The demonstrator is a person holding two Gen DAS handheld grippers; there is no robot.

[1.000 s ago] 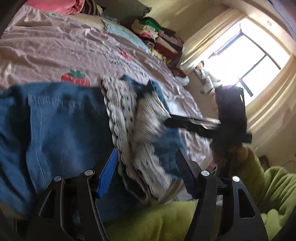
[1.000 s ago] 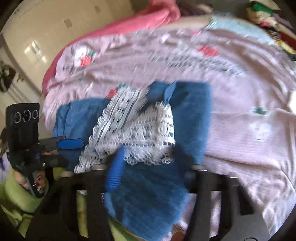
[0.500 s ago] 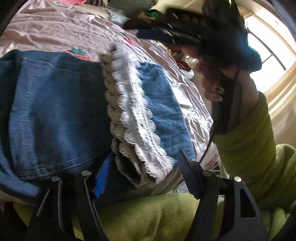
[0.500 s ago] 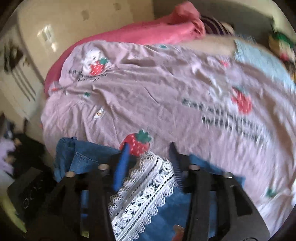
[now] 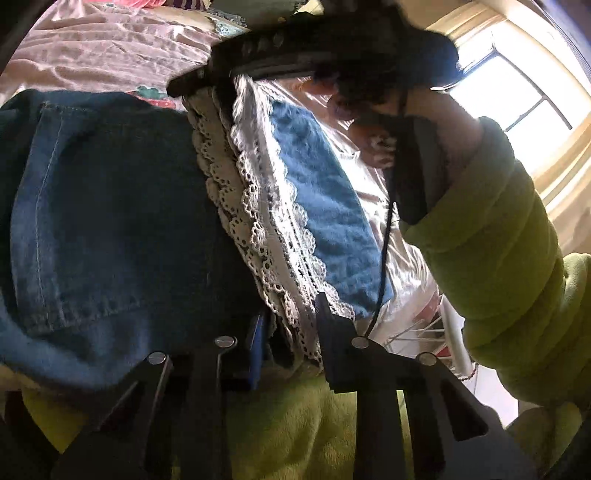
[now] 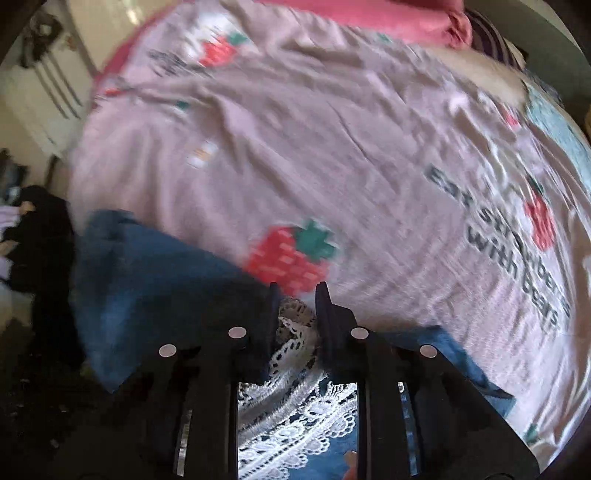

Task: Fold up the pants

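Observation:
Blue denim pants (image 5: 110, 229) with white lace hems (image 5: 258, 221) lie folded on the pink strawberry sheet (image 6: 332, 147). My left gripper (image 5: 290, 332) is shut on the near end of the lace hems. My right gripper (image 6: 295, 299) is shut on the far end of the lace hem (image 6: 295, 369), beside the denim (image 6: 159, 280). In the left wrist view the right gripper (image 5: 295, 48) hangs above the far end of the lace, held by a hand in a green sleeve (image 5: 498, 258).
A pink blanket (image 6: 369, 14) lies at the head of the bed. A bright window (image 5: 517, 92) is at the right. A white cabinet (image 6: 48, 92) and dark clothes (image 6: 40, 236) stand left of the bed.
Both grippers closed from open onto the lace hems. The right gripper swung over the pants to the far end of the hem. The left gripper moved in on the near end.

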